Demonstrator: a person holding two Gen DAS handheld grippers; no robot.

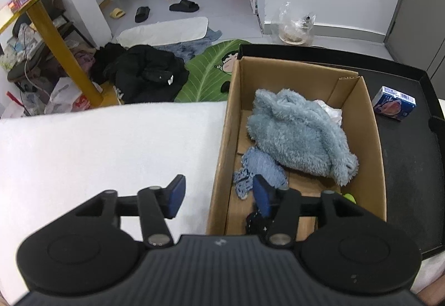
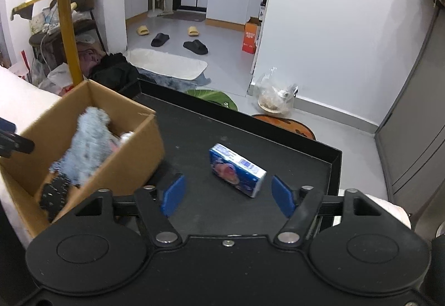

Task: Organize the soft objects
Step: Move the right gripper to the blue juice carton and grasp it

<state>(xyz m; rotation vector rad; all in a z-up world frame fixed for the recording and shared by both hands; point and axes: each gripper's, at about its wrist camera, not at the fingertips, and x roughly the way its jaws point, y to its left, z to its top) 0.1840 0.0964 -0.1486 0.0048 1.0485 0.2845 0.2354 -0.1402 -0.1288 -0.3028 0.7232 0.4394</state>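
A cardboard box holds a fluffy blue-grey garment, a light blue knit cloth and a dark spotted cloth. My left gripper hangs open over the box's near left wall, one blue pad outside, the other inside above the cloths, nothing between them. A blue tissue pack lies on the black tray. My right gripper stands open just short of the pack, its pads apart from it.
The white padded surface lies left of the box. The tray's raised rim runs along its far and right sides. Beyond are a yellow-legged table, dark clothes, mats and slippers on the floor.
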